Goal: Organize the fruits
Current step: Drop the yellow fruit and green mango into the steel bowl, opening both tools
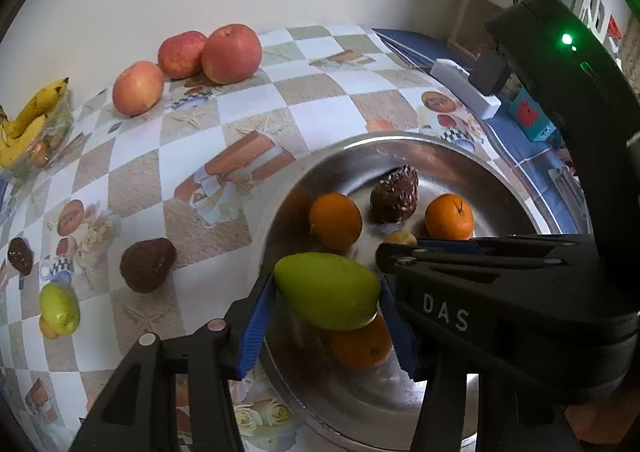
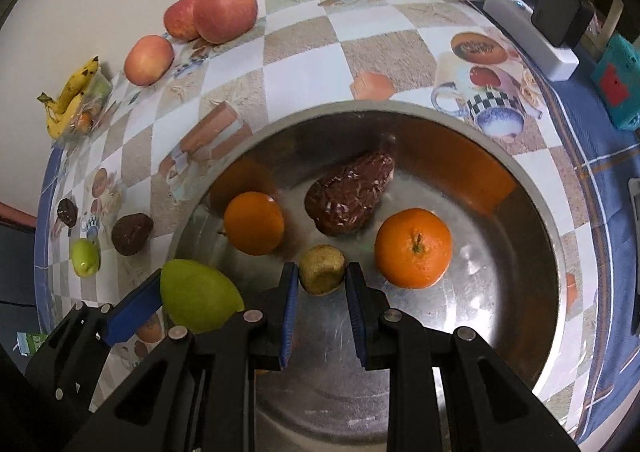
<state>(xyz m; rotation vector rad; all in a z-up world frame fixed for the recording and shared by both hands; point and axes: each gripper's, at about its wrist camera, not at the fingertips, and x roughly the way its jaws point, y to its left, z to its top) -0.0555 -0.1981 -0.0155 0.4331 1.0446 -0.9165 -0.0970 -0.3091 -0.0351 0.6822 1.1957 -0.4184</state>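
Left gripper (image 1: 326, 294) jaws clamp green mango (image 1: 328, 292); right gripper (image 2: 322, 280) jaws apart around small fruit (image 2: 322, 269).

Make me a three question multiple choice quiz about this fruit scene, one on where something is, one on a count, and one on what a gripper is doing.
1. Where are the three red apples?
A. In the metal bowl
B. On the tablecloth near the wall
C. In the right gripper

2. How many oranges lie in the metal bowl in the right wrist view?
A. Two
B. Four
C. None

3. What is the left gripper doing?
A. Hanging open with nothing in it
B. Gripping a banana
C. Holding a green fruit between its fingers

Answers: 1 B, they sit grouped on the cloth by the wall. 2 A, one orange on the left, another orange on the right. 3 C, both blue pads press the fruit's sides over the bowl's rim.
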